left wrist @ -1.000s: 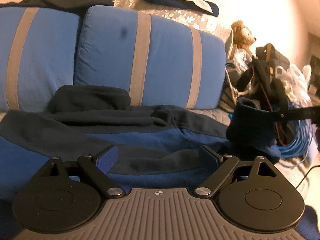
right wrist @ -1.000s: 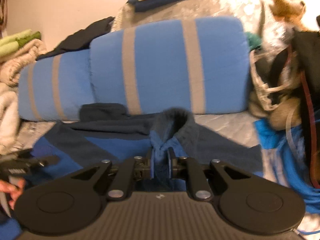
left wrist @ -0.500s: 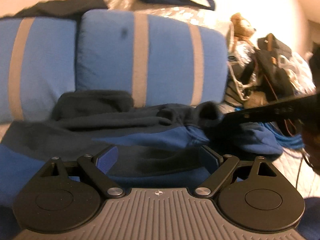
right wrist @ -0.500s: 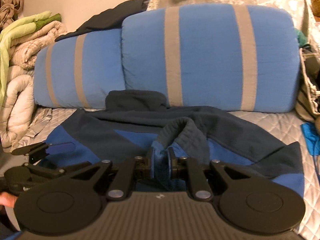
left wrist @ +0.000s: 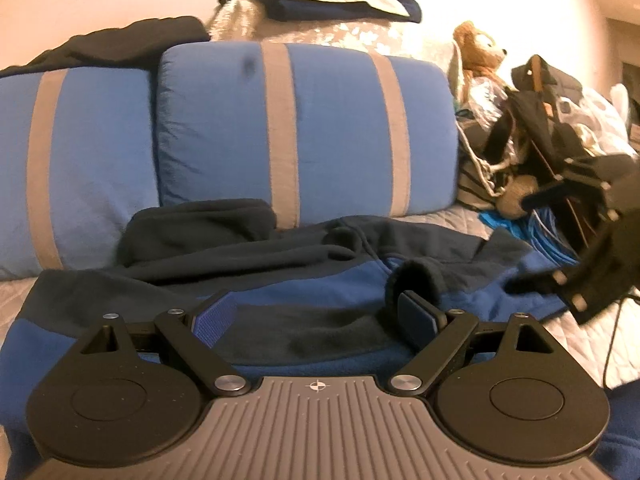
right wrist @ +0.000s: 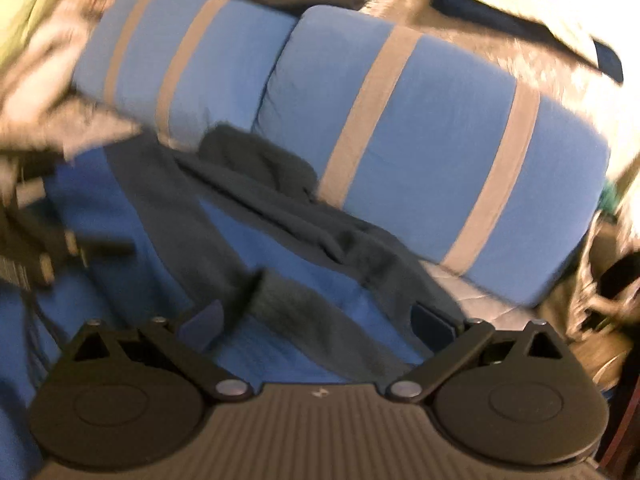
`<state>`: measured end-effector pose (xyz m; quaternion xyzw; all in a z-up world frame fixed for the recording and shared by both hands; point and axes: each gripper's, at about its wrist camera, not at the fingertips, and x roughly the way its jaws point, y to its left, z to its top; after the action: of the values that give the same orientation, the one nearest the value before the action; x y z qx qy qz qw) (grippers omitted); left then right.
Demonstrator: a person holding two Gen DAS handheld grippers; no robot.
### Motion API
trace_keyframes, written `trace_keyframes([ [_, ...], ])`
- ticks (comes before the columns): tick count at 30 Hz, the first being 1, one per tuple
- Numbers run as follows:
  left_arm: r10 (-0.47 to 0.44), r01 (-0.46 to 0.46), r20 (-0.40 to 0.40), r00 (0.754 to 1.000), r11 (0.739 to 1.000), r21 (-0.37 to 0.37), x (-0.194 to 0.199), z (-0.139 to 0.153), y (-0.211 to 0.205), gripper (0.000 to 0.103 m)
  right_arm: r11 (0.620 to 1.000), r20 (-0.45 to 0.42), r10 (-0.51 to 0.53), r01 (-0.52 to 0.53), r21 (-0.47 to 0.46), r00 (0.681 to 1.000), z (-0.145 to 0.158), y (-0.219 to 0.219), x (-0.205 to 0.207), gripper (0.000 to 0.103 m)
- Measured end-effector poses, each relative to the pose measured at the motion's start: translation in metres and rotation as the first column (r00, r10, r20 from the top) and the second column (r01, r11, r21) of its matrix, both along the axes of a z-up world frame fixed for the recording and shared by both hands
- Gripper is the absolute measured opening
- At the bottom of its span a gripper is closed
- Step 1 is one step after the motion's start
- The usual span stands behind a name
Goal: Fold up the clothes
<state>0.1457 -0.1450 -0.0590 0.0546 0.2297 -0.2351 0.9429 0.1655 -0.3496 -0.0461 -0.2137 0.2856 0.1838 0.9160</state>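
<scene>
Left gripper (left wrist: 316, 318) w/ fingers spread wide, nothing pinched, low over the blue-and-dark fleece jacket (left wrist: 280, 280) spread on the bed in front of striped blue pillows (left wrist: 304, 128). Right gripper (right wrist: 320, 320): jaws opening, dark cuff (right wrist: 288, 300) lying loose between them, not pinched.

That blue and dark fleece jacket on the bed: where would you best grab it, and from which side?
Grip the fleece jacket by its dark sleeve cuff, coming from the near side. The cuff curls up off the flat body, a raised rolled edge that the open left tool could pinch.
</scene>
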Motion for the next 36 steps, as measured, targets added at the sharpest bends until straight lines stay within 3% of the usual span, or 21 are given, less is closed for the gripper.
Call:
trace_keyframes([
  [8, 0.048, -0.048, -0.026, 0.999, 0.999, -0.006, 0.004, -0.002, 0.002, 0.089, 0.956, 0.023, 0.210, -0.201, -0.214, 0.977, -0.015, -0.001, -0.028, 0.103],
  [12, 0.029, -0.029, -0.027, 0.999, 1.000, 0.008, 0.004, -0.003, 0.002, 0.089, 0.938, 0.038, 0.288, -0.274, -0.211, 0.957, -0.023, 0.001, -0.036, 0.103],
  [19, 0.001, -0.002, 0.010, 1.000, 0.999, 0.035, 0.000, -0.003, -0.002, 0.089, 0.926, -0.079, 0.305, -0.315, -0.208, 0.949, -0.044, 0.019, -0.030, 0.103],
  [26, -0.019, 0.020, -0.010, 1.000, 0.999, 0.034, 0.001, -0.003, -0.003, 0.089, 0.936, -0.023, 0.266, -0.264, -0.234, 0.964, -0.065, 0.032, -0.032, 0.101],
  [32, -0.010, 0.010, 0.003, 1.000, 0.999, 0.032, 0.000, -0.002, -0.004, 0.089, 0.943, 0.006, 0.234, -0.225, -0.244, 0.972, -0.071, 0.035, -0.028, 0.061],
  [36, -0.007, 0.007, -0.006, 1.000, 1.000, -0.013, 0.000, 0.001, 0.000, 0.089, 0.937, -0.002, 0.257, -0.250, -0.242, 0.966, -0.074, 0.037, -0.026, 0.052],
])
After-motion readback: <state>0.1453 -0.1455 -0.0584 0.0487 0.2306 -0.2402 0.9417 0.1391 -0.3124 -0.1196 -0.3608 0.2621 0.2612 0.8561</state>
